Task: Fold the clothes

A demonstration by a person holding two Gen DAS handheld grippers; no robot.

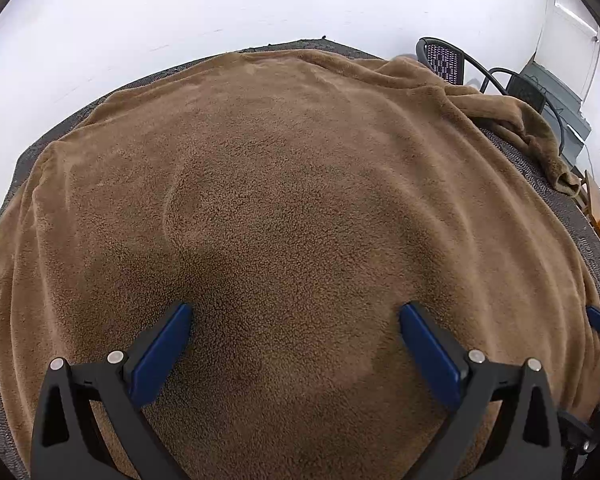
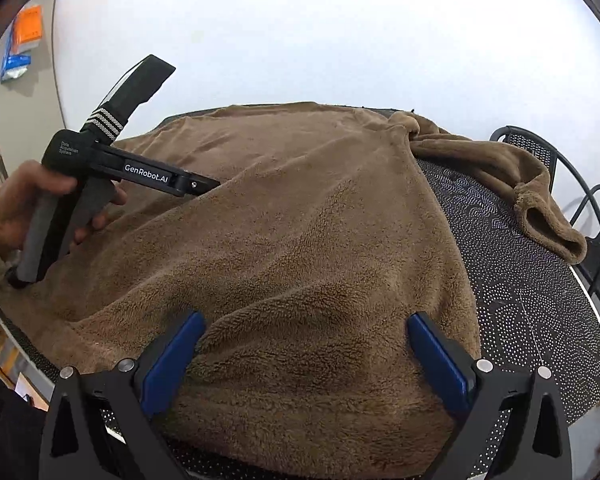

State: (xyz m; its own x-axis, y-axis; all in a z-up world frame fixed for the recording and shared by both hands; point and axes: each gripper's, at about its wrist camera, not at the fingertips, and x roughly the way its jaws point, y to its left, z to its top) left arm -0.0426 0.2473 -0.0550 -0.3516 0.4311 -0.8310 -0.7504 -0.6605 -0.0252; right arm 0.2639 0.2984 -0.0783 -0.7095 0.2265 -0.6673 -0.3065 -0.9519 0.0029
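Brown fleece top (image 1: 292, 184) spread flat over a dotted black table (image 2: 520, 280), covering most of it, one sleeve (image 2: 500, 168) trailing off toward the far right edge near a chair (image 2: 572, 184). Left gripper (image 1: 296, 316) low over the middle of the body, blue pads wide apart, nothing between them. Right gripper (image 2: 306, 324) likewise spread wide at the near hem, empty, fleece bunched in soft ridges just ahead of it. Seen from the right wrist: a hand (image 2: 24, 208) around the left tool's grip; tips hidden behind a raised fold, so contact there cannot be told. No fold yet made, by the look of it. Likely trouble from here: thick pile slipping out of a shallow pinch, leaving only the top layer caught and the back layer behind on the table. Ridges near the hem probably carried into the fold as lumps unless smoothed first. Loose sleeve apt to drag or slide off the edge, pulling the body askew. Uneven lift between the two sides likely to give a crooked crease.
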